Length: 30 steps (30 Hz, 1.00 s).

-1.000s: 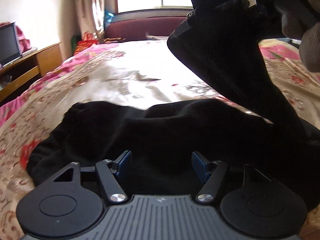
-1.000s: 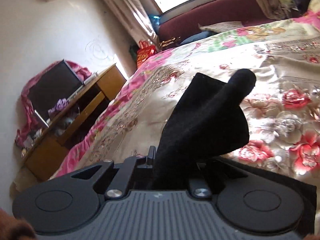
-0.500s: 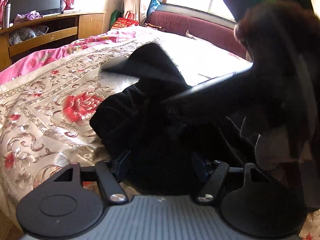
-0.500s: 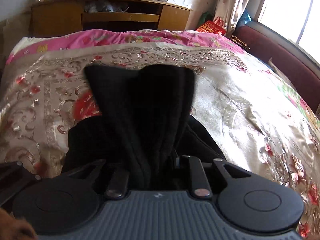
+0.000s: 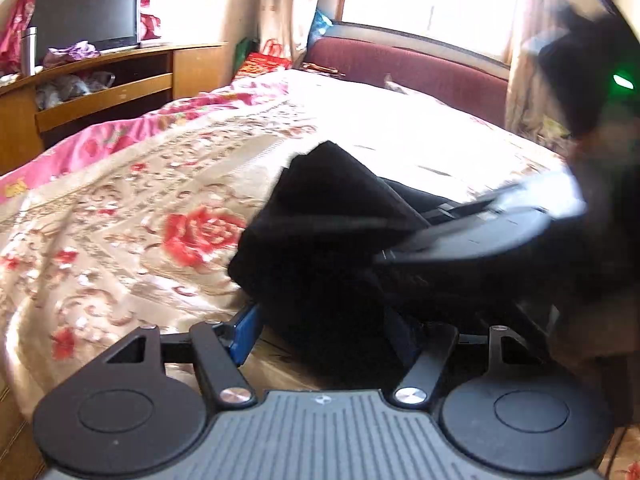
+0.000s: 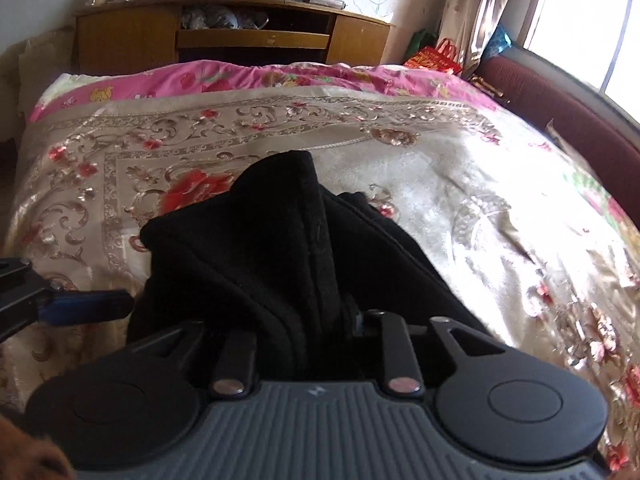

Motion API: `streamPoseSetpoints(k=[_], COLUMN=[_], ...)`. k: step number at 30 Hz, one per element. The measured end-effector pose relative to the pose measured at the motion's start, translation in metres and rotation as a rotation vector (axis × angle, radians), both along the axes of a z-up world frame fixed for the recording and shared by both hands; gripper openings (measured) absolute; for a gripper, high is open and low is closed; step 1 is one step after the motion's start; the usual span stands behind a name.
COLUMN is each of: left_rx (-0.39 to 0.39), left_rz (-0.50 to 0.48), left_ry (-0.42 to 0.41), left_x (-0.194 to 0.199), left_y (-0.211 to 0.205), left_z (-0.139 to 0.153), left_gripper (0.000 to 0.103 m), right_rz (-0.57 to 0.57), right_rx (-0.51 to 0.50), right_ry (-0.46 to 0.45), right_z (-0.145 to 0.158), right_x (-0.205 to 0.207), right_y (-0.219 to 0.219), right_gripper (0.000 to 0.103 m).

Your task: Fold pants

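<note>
The black pants (image 5: pixel 320 240) lie bunched on the floral bedspread, also in the right wrist view (image 6: pixel 272 248). My left gripper (image 5: pixel 326 332) is open, its blue-padded fingers (image 5: pixel 246 330) spread either side of the pants' near edge. My right gripper (image 6: pixel 308 320) is shut on a fold of the pants, which rises from the jaws and drapes forward. The right gripper's body (image 5: pixel 472 236) crosses the left wrist view above the pants. One left finger (image 6: pixel 84 308) shows at the left of the right wrist view.
The floral bedspread (image 6: pixel 440 184) covers the bed, with a pink edge (image 6: pixel 240 80) at its far side. A wooden TV cabinet (image 6: pixel 232 40) stands beyond the bed. A maroon sofa back (image 5: pixel 408 64) sits under the window. Curtains hang beside it.
My right gripper has carried the held fold of pants across and down over the rest of the garment. My left gripper has shifted along the pants' edge, still open.
</note>
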<state>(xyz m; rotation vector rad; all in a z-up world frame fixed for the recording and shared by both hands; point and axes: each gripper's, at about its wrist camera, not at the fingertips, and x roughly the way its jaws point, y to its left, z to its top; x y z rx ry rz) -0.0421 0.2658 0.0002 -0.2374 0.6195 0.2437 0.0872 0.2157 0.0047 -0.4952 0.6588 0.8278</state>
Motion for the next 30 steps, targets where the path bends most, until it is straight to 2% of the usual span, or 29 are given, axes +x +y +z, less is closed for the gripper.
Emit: streamPoseSetpoints(k=[1, 4, 7, 10, 14, 16, 18, 20, 22, 23, 25, 26, 27, 28, 30], left_rx=[-0.012, -0.056, -0.026, 0.035, 0.102, 0.122, 0.134, 0.184, 0.227, 0.232, 0.248, 0.278, 0.309, 0.334, 0.356], left_rz=[0.010, 0.050, 0.085, 0.114, 0.123, 0.099, 0.033, -0.037, -0.113, -0.158, -0.229, -0.257, -0.283, -0.311, -0.355], left_ry=[0.006, 0.006, 0.015, 0.008, -0.089, -0.150, -0.181, -0.158, -0.109, -0.073, 0.024, 0.057, 0.072, 0.076, 0.085], left_x=[-0.001, -0.006, -0.013, -0.019, -0.019, -0.015, -0.002, 0.018, 0.039, 0.050, 0.069, 0.073, 0.074, 0.073, 0.071], left_y=[0.005, 0.015, 0.018, 0.014, 0.008, 0.000, -0.013, -0.033, -0.054, -0.063, -0.078, -0.087, -0.096, -0.104, -0.116], left_z=[0.001, 0.001, 0.000, 0.006, 0.032, 0.048, 0.058, 0.057, 0.047, 0.039, 0.023, 0.016, 0.011, 0.009, 0.009], left_gripper=[0.081, 0.081, 0.081, 0.081, 0.081, 0.082, 0.087, 0.087, 0.087, 0.087, 0.087, 0.087, 0.087, 0.087, 0.088], right_rz=[0.012, 0.006, -0.043, -0.206, -0.528, -0.633, -0.689, -0.687, -0.665, -0.643, -0.615, -0.604, -0.598, -0.582, -0.526], right_rx=[0.030, 0.137, 0.218, 0.243, 0.192, 0.208, 0.349, 0.498, 0.587, 0.604, 0.632, 0.664, 0.724, 0.758, 0.725], right_ry=[0.044, 0.166, 0.201, 0.144, 0.095, 0.173, 0.350, 0.494, 0.592, 0.605, 0.622, 0.682, 0.754, 0.754, 0.693], right_z=[0.001, 0.012, 0.031, 0.047, 0.037, 0.023, 0.001, -0.021, -0.039, -0.043, -0.044, -0.044, -0.042, -0.039, -0.032], right_x=[0.000, -0.001, -0.002, 0.002, 0.019, 0.030, 0.041, 0.048, 0.054, 0.054, 0.053, 0.054, 0.052, 0.049, 0.047], right_y=[-0.004, -0.032, -0.082, -0.154, -0.251, -0.281, -0.306, -0.316, -0.317, -0.317, -0.322, -0.325, -0.329, -0.330, -0.325], right_gripper=[0.044, 0.045, 0.049, 0.062, 0.066, 0.066, 0.066, 0.066, 0.074, 0.075, 0.074, 0.069, 0.068, 0.067, 0.063])
